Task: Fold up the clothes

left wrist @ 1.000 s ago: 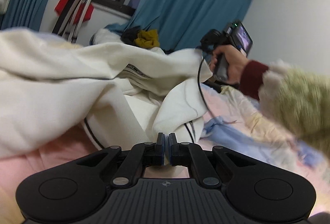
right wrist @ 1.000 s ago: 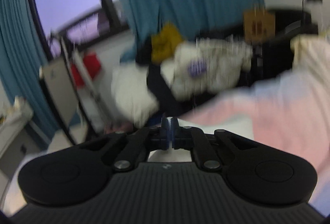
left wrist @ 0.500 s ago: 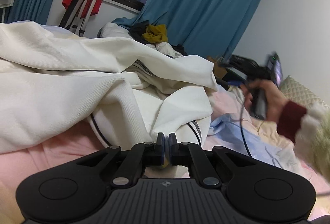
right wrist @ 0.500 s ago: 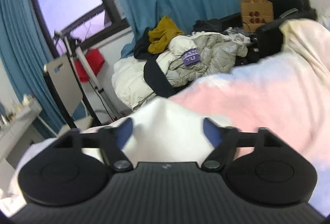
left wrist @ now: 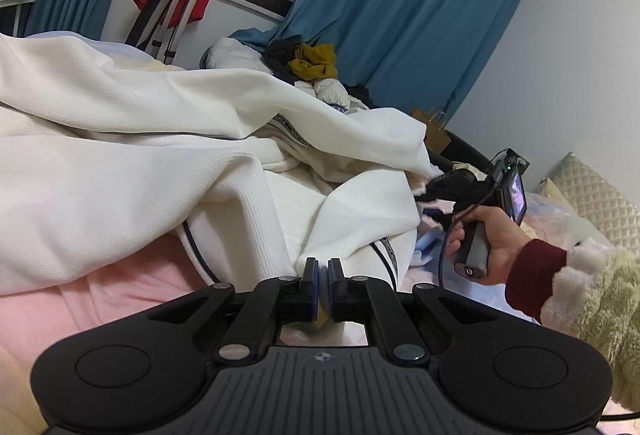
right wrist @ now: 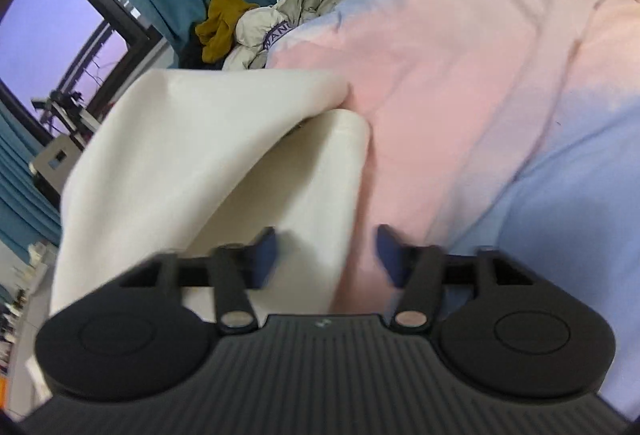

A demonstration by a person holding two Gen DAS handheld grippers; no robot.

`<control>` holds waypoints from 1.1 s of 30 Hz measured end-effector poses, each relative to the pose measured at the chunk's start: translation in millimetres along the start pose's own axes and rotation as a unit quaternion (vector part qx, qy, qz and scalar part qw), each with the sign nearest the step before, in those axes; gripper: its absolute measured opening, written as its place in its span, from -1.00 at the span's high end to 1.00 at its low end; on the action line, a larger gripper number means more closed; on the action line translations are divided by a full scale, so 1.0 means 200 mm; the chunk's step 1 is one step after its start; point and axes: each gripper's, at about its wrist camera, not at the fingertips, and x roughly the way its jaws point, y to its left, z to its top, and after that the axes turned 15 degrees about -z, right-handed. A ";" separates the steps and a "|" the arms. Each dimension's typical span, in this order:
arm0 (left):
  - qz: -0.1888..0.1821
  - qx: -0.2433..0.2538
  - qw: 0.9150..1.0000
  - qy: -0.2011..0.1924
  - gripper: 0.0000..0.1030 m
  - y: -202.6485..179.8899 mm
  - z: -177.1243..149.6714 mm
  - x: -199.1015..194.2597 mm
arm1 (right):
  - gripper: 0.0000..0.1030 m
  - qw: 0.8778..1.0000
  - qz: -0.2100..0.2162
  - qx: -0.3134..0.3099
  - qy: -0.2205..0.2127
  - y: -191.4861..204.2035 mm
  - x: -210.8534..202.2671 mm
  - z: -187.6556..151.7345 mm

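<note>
Left gripper, lower centre of the left wrist view: fingers pressed together on a fold of the white garment, with a sliver of fabric visible between the pads. Garment lies crumpled across the left and centre of that frame, on the pink bedding; a dark piping line runs along one hem near the gripper.

Right gripper, lower centre of the right wrist view: fingers spread wide, blue pads well apart. A folded edge of the white garment lies between them, nearer the left pad (contact cannot be confirmed; the pads are blurred). Pink and pale blue bedding fills the right of that frame.

Right hand, right of the left wrist view, grips the handle of its gripper, which points at the garment's far edge; sleeve is maroon with a fluffy cuff.

Background, upper part of both frames: teal curtains, window, a heap of clothes with a mustard item.
</note>
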 end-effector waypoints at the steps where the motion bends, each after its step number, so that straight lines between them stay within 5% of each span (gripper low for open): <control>1: -0.001 -0.002 1.000 0.000 0.90 0.01 0.00 0.00 | 0.85 1.000 -0.005 -0.001 -0.005 0.02 -0.01 0.00; 7: -0.032 -0.019 0.999 -0.002 0.90 0.01 0.02 -0.05 | 0.90 0.996 0.000 0.026 -0.086 0.01 -0.40 0.03; 16: -0.080 0.010 0.996 -0.034 0.91 -0.08 0.03 -0.19 | 0.90 0.976 0.018 0.137 -0.171 -0.43 -1.11 -0.08; 22: -0.085 0.012 0.996 -0.016 0.91 -0.14 0.00 -0.23 | 0.90 0.963 -0.011 0.231 -0.141 -0.78 -1.26 -0.25; 26: -0.068 -0.019 0.997 -0.006 0.86 -0.14 -0.04 -0.32 | 0.90 0.957 -0.022 0.278 -0.078 -0.96 -1.18 -0.36; 33: -0.014 -0.114 0.993 0.005 0.45 0.00 -0.09 -0.46 | 0.89 0.956 -0.032 0.287 -0.042 -1.02 -1.14 -0.41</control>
